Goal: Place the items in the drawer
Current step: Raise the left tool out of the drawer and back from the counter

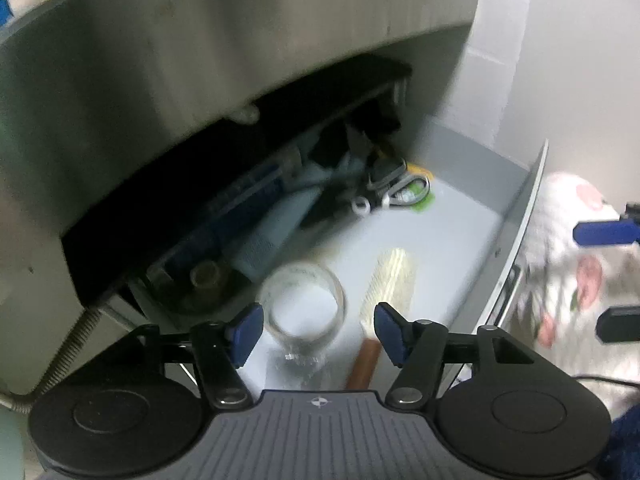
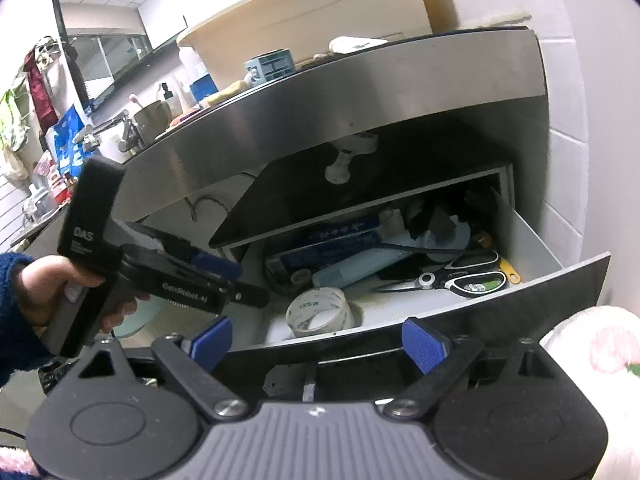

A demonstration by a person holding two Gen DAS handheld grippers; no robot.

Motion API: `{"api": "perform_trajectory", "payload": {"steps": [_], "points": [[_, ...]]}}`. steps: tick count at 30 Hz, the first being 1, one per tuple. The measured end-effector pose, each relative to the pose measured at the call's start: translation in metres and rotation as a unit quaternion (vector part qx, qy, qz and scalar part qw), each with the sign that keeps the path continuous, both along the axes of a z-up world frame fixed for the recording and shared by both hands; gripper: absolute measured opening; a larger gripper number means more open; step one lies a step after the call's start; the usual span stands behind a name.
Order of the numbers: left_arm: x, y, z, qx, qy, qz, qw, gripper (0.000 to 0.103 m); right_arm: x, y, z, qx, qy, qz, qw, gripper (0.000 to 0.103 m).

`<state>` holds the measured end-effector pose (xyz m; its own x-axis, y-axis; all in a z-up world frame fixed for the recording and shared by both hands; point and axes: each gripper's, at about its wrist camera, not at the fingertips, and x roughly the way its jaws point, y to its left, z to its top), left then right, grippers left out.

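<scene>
Left gripper (image 1: 319, 334): hovering over the open drawer, fingers (image 1: 247, 332) spread wide, gripping nothing; seen from the right wrist view at left, held in a hand (image 2: 44, 292) with a dark blue sleeve.
Right gripper (image 2: 318, 344): in front of the drawer's front panel, fingers (image 2: 424, 344) spread wide, empty; blue tips also visible at the right edge of the left wrist view.
Drawer (image 2: 536, 248): pulled out from under a brushed metal desk (image 2: 360, 92), white inside, dark front panel.
Tape roll (image 1: 304, 306): clear, lying in the drawer near the front left, below and between the left fingers but not touched; from the right wrist view (image 2: 322, 312), tilted on its edge against the front wall.
Brush (image 1: 386, 292): pale bristled head with a brown handle, lying on the drawer floor just right of the tape roll, handle toward the camera.
Scissors (image 2: 452, 278): black and white handles, flat on the drawer floor toward the right side, blades pointing left.
Yellow item (image 2: 508, 270): just beyond the scissors handles near the right wall; kind not clear.
Blue box (image 2: 324, 246): long, lying at the back left of the drawer.
Pale blue tube (image 2: 360, 266): lying slantwise in front of the box.
Desk top: crowded with a cream tub (image 2: 312, 16), a small blue-grey crate (image 2: 270, 66) and bottles.
Left wrist view: blurred.
</scene>
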<state>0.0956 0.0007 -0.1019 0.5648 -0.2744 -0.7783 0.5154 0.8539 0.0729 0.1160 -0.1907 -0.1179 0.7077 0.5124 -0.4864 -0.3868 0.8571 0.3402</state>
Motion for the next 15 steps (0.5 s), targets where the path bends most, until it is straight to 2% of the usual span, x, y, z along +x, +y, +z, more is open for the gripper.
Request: {"api": "perform_trajectory", "payload": {"steps": [2,5,7,13,15], "points": [[-0.006,-0.001,0.006,-0.010,-0.020,0.010,0.9997,0.064,0.000,0.001,0.000,-0.002,-0.001,0.001,1.000,0.092],[-0.018,-0.005,0.013,-0.003,-0.056,0.030,0.9980,0.081,-0.001,0.003,0.001,-0.004,-0.002,0.003,1.000,0.092],[-0.025,-0.008,0.018,-0.001,-0.077,0.040,0.9962,0.085,-0.001,0.004,0.001,-0.006,-0.003,0.004,1.000,0.092],[-0.033,-0.011,0.025,-0.009,-0.089,0.064,0.9940,0.093,-0.002,0.007,0.002,-0.011,-0.005,0.008,1.000,0.092],[-0.039,-0.011,0.028,-0.012,-0.108,0.073,0.9914,0.094,-0.002,0.007,0.003,-0.013,-0.007,0.009,1.000,0.092]]}}
